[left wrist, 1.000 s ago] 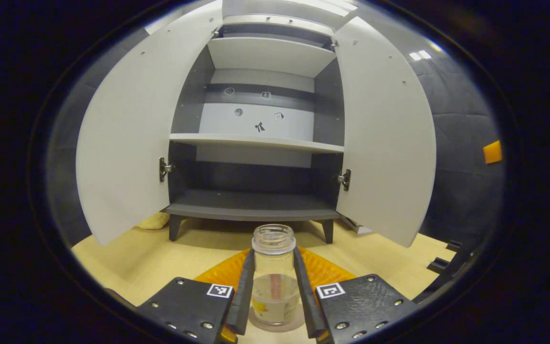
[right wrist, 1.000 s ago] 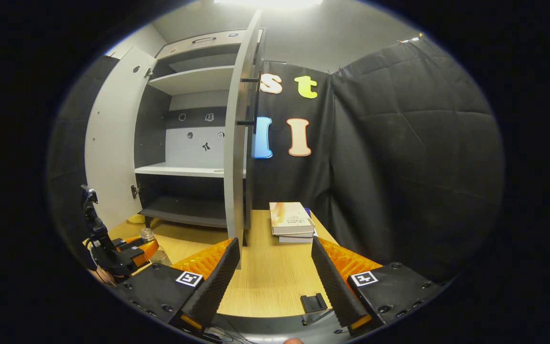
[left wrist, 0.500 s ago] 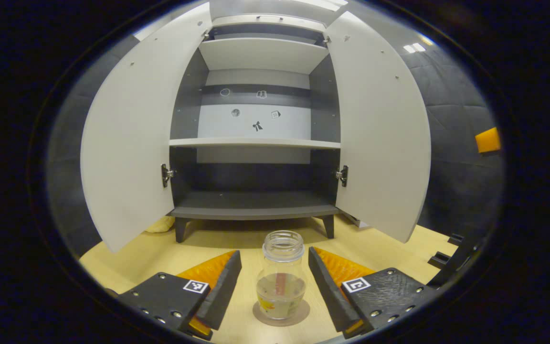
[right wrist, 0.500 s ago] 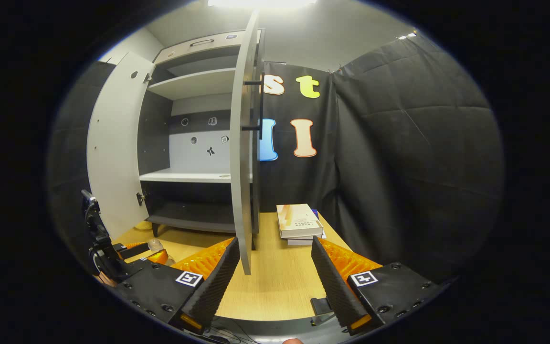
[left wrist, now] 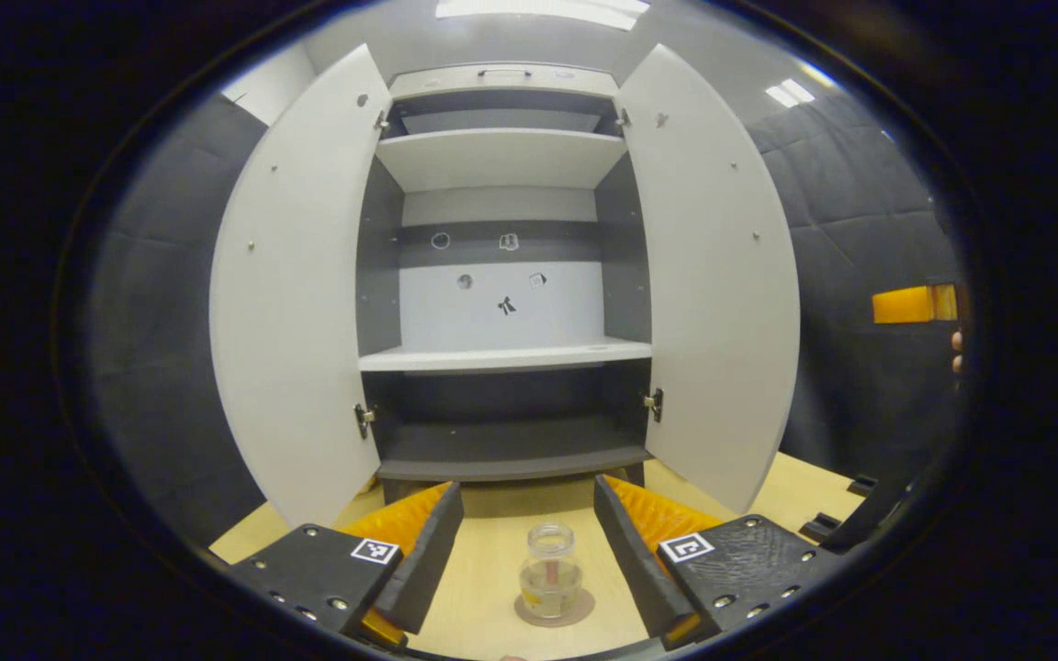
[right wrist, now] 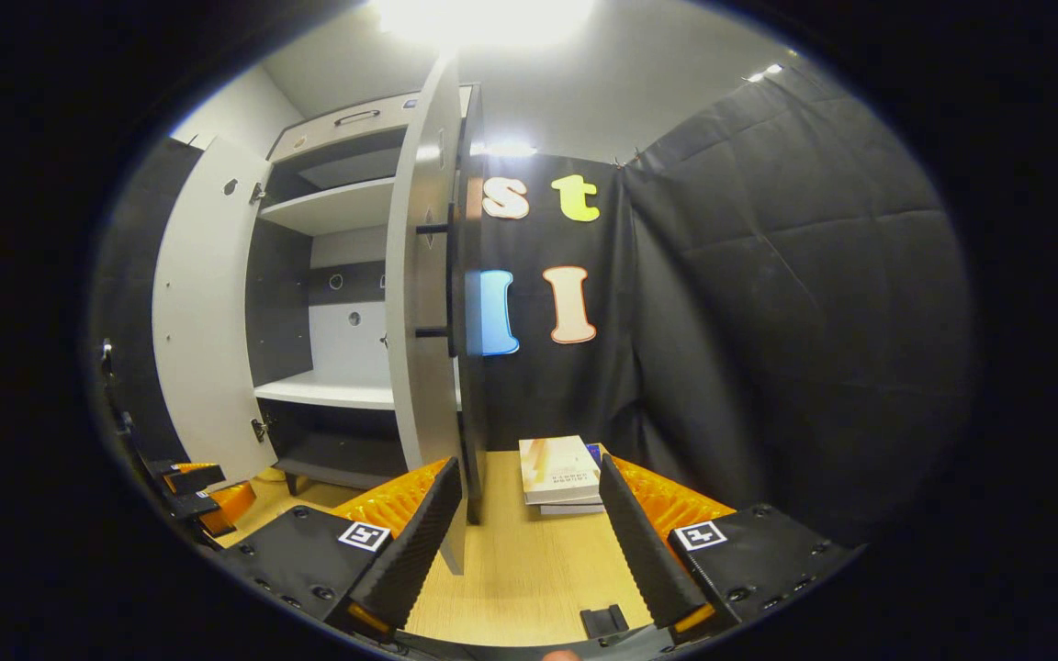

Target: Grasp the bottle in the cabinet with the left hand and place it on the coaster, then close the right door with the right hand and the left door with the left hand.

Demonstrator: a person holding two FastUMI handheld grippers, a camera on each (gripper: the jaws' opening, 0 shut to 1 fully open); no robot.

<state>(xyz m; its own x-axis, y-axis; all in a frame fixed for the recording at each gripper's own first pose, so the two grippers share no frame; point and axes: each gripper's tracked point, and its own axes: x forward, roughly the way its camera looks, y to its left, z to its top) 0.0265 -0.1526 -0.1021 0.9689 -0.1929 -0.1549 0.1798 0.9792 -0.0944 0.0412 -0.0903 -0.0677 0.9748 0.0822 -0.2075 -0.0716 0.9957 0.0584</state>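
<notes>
Fingers of the left hand-held gripper (left wrist: pixel 527 551) stand wide apart, clear of the bottle (left wrist: pixel 549 571), which sits upright on the coaster (left wrist: pixel 554 610) in front of the cabinet (left wrist: pixel 503 275), so the placing looks done. The right hand-held gripper (right wrist: pixel 529 537), also wide, faces the right door (right wrist: pixel 423 303) edge-on beside the cabinet, hiding its front.

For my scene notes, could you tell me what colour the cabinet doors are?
The cabinet doors are plain pale grey-white, clearest in the left gripper view.
</notes>
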